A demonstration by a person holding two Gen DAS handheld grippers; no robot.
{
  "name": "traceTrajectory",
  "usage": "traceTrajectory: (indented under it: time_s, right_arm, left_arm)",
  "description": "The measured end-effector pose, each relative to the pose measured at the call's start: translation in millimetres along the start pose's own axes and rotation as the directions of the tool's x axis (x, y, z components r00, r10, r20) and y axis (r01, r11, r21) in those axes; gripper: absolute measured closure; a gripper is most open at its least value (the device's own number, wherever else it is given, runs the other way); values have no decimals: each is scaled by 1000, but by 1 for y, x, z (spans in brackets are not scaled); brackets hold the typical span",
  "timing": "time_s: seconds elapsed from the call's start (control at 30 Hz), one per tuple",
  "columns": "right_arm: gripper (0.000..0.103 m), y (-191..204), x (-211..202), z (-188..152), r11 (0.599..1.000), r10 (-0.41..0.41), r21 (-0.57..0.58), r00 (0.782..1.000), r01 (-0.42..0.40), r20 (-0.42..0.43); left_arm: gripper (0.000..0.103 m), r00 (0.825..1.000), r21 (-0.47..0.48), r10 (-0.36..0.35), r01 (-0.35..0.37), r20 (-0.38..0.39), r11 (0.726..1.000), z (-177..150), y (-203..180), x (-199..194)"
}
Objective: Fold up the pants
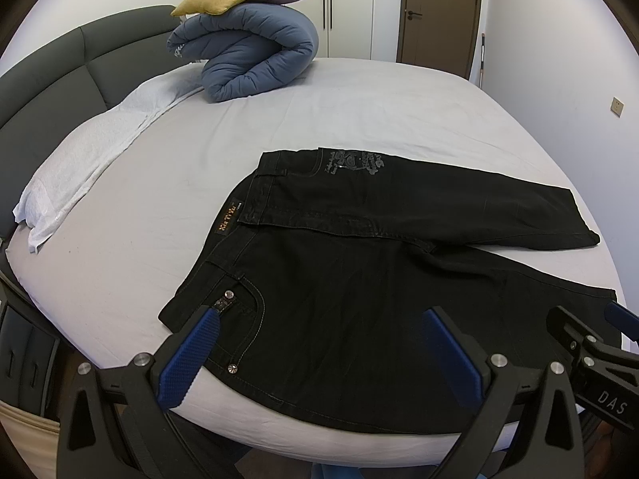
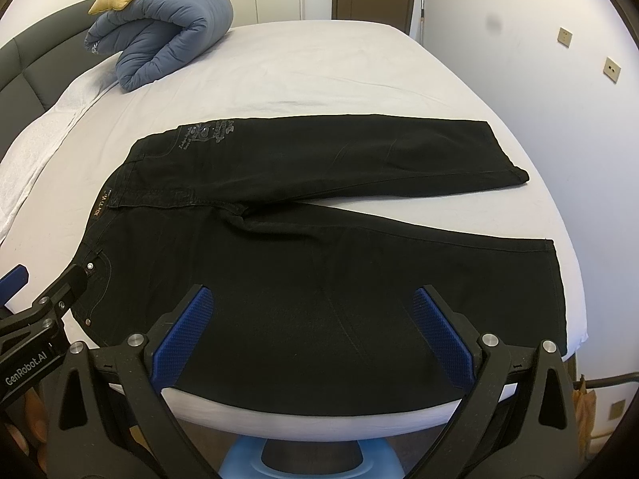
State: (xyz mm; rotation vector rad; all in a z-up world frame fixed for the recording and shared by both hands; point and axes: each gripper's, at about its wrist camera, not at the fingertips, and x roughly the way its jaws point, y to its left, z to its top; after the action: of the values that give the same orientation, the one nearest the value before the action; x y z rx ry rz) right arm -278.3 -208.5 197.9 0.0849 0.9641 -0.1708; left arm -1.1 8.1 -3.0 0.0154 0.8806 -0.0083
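Left tongs: spread, empty | right tongs: spread, empty | black pants: flat, legs splayed

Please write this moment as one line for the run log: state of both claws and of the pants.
left claw: open, empty | right claw: open, empty | pants: spread flat on bed, legs apart, unfolded | phase: before first grasp

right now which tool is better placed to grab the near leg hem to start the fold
Right. The right tool hangs open over the near leg of the pants, on the hem side. The left tool, also open, sits at the waistband pocket, far from the hem.
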Motion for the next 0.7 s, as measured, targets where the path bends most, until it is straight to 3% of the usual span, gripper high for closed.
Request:
traceTrajectory:
  time_s: [0.47,0.6,0.7]
  right_arm:
    - [1,-1,2,2,1000,16,-5,1000,-16,2]
    - [1,-5,5,16,995,93,-42,995,-92,26]
    - [1,-12,11,42,977,196,-97,979,-190,51]
  left_arm:
    - [0,1000,12,-23,23,-12,1000,-3,-2,6]
    - [0,996,-12,-87,88,6,996,12,3,15]
    - [0,988,-25,-150,151,43,988,33,12,26]
